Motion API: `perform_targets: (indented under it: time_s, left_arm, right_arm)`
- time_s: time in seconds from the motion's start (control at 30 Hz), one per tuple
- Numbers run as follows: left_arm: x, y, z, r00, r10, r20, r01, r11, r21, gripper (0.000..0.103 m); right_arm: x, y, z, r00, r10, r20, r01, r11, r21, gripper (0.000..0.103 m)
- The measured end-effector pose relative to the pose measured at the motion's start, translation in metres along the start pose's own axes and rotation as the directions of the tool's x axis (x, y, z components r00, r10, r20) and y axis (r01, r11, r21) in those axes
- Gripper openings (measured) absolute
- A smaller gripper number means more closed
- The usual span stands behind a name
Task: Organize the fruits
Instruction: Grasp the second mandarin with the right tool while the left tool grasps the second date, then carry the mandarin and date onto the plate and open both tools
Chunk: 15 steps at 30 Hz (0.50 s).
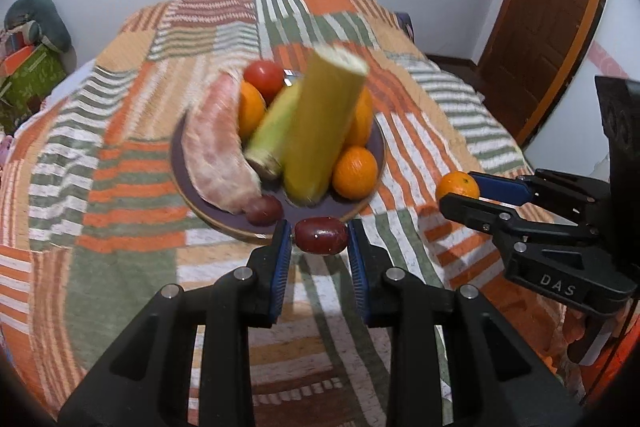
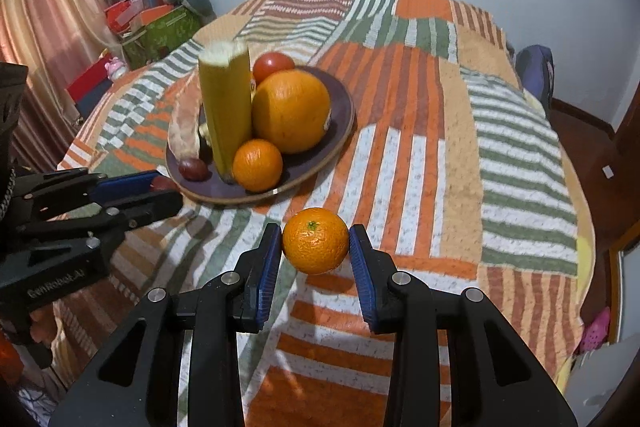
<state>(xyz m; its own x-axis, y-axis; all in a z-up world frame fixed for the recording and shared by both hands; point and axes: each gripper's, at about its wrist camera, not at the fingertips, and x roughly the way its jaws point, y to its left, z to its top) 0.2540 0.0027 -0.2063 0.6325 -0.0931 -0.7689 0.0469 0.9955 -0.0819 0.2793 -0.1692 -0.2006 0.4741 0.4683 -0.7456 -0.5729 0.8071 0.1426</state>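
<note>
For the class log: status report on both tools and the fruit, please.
Left tool shut on red date. Right tool shut on small orange. Both just short of the plate, already crowded with produce. Nothing blocking.

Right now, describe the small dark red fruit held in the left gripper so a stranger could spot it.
Start at the round dark purple plate piled with produce on the striped patchwork cloth. Just off its near rim, the left gripper clamps a small glossy dark red oval fruit. Its similar twin lies free on the plate.
</note>
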Motion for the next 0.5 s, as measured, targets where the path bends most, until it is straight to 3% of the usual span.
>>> perform_targets:
  time_s: [0.5]
  left_arm:
    - [-0.025,0.044,0.029,0.993,0.053,0.102,-0.048,0.997,-0.052,0.028]
  right_arm:
    - [-0.011,0.008,0.05,0.994,-0.02,0.109,0.023,0.999,-0.031,0.032]
